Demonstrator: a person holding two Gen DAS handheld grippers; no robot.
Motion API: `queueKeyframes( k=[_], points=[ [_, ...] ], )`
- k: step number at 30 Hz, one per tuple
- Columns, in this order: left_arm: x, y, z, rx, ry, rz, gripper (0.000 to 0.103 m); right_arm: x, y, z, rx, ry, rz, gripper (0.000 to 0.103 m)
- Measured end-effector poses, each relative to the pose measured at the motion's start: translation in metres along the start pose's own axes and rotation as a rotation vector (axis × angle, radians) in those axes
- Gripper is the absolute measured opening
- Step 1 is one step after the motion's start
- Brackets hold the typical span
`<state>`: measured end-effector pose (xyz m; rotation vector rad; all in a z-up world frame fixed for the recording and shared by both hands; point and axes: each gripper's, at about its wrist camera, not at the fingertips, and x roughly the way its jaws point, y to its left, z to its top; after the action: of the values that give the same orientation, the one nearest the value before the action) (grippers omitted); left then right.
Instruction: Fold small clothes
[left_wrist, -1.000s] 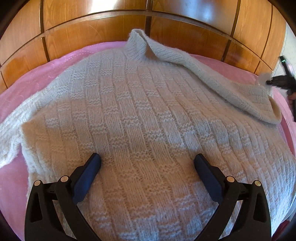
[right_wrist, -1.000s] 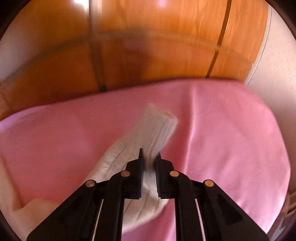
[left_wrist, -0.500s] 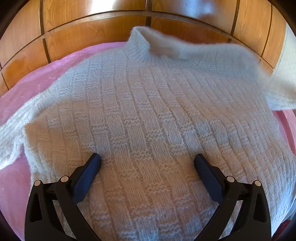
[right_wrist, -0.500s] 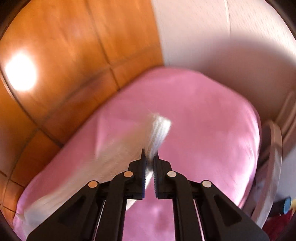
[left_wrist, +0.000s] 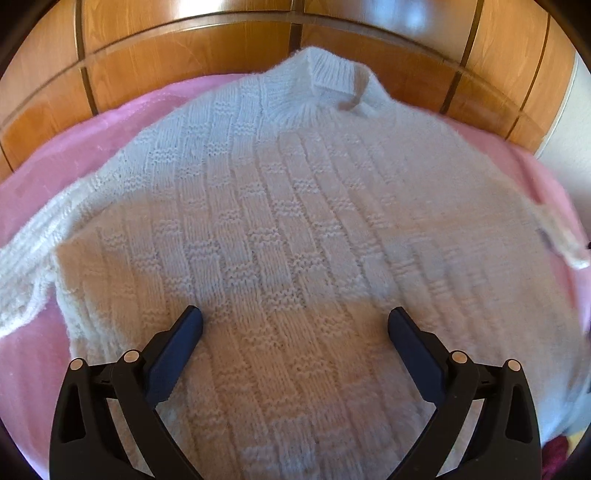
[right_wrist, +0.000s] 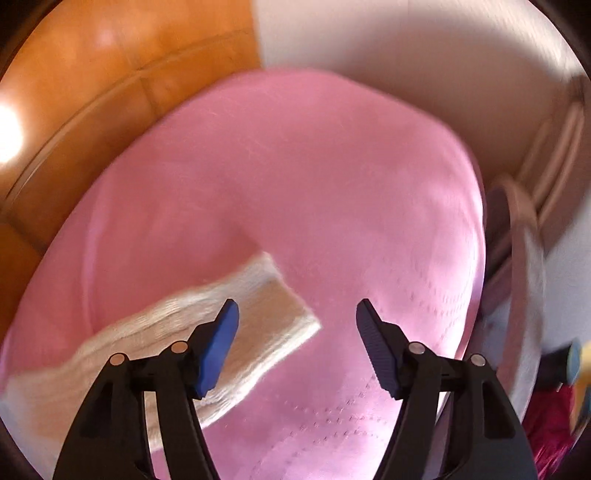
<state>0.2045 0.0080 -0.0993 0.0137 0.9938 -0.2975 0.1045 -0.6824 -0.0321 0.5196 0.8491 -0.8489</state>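
While my left gripper (left_wrist: 294, 325) hangs over the white knitted sweater (left_wrist: 288, 236), its two dark-blue padded fingers stand wide apart with only the knit showing between them, and I cannot tell whether the tips touch the wool. That sweater lies spread flat on the pink bedspread (left_wrist: 74, 147), chest up, filling most of the left wrist view; its fabric is a chunky basket-weave of ribbed columns broken by short garter bands, fuzzy at the edges. At twelve o'clock its ribbed collar (left_wrist: 328, 79) stands up a little against the glossy wooden headboard (left_wrist: 192, 51), whose orange-brown panels are divided by thin brass-coloured strips. One sleeve trails off toward nine o'clock, lumpy and bunched, and the other runs out toward three o'clock, blurred at the frame edge. On the right wrist view, my right gripper (right_wrist: 297, 315) has its jaws opening, and nothing sits between them but bare pink cloth. Just left of its left finger (right_wrist: 218, 343), the sweater's sleeve cuff (right_wrist: 273, 306) lies flat on the bedspread, a ribbed cream rectangle with a squared end pointing toward two o'clock, partly behind that finger. At three o'clock, beyond the mattress edge, a pale curved chair back (right_wrist: 524, 266) shows, blurred.
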Motion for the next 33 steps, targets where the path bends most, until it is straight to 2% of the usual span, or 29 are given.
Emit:
queueKeyframes(
  k=[2, 5, 7, 9, 10, 12, 17, 21, 24, 26, 28, 29, 30, 31, 33],
  points=[
    [-0.017, 0.014, 0.003, -0.034, -0.036, -0.028, 0.099, -0.016, 0.022, -0.009, -0.099, -0.021, 0.081, 0.069],
    [-0.046, 0.047, 0.016, -0.094, -0.104, -0.049, 0.098, -0.042, 0.087, -0.032, -0.295, -0.023, 0.261, 0.069],
    [-0.063, 0.076, 0.030, -0.132, -0.160, -0.015, 0.095, -0.058, 0.150, -0.056, -0.459, 0.001, 0.407, 0.068],
    [-0.071, 0.101, 0.048, -0.133, -0.196, 0.057, 0.090, -0.070, 0.210, -0.079, -0.597, 0.031, 0.521, 0.068],
    [-0.071, 0.110, 0.056, -0.129, -0.205, 0.086, 0.085, -0.077, 0.240, -0.093, -0.662, 0.046, 0.570, 0.068],
    [-0.066, 0.122, 0.073, -0.113, -0.202, 0.100, 0.078, -0.089, 0.293, -0.121, -0.781, 0.060, 0.637, 0.067],
    [-0.038, 0.121, 0.111, -0.008, -0.183, 0.069, 0.077, -0.105, 0.402, -0.164, -0.982, 0.055, 0.700, 0.068],
    [-0.005, 0.119, 0.141, -0.009, -0.153, -0.013, 0.077, -0.079, 0.464, -0.172, -1.067, 0.076, 0.661, 0.068],
    [0.018, 0.109, 0.160, 0.014, -0.122, -0.101, 0.077, -0.061, 0.487, -0.177, -1.096, 0.117, 0.627, 0.068],
    [0.039, 0.100, 0.169, 0.033, -0.078, -0.127, 0.077, -0.043, 0.501, -0.179, -1.122, 0.137, 0.597, 0.064],
    [0.062, 0.093, 0.174, 0.037, -0.007, -0.169, 0.076, -0.034, 0.499, -0.184, -1.140, 0.164, 0.594, 0.043],
    [0.074, 0.090, 0.174, 0.030, 0.031, -0.191, 0.069, -0.035, 0.493, -0.182, -1.144, 0.158, 0.604, 0.035],
    [0.088, 0.087, 0.172, 0.014, 0.086, -0.229, 0.039, -0.038, 0.491, -0.183, -1.150, 0.151, 0.607, 0.016],
    [0.093, 0.085, 0.170, 0.004, 0.107, -0.242, 0.019, -0.044, 0.488, -0.185, -1.160, 0.136, 0.613, 0.012],
    [0.083, 0.081, 0.160, 0.001, 0.038, -0.251, 0.012, -0.056, 0.484, -0.188, -1.170, 0.085, 0.619, 0.010]
  ],
)
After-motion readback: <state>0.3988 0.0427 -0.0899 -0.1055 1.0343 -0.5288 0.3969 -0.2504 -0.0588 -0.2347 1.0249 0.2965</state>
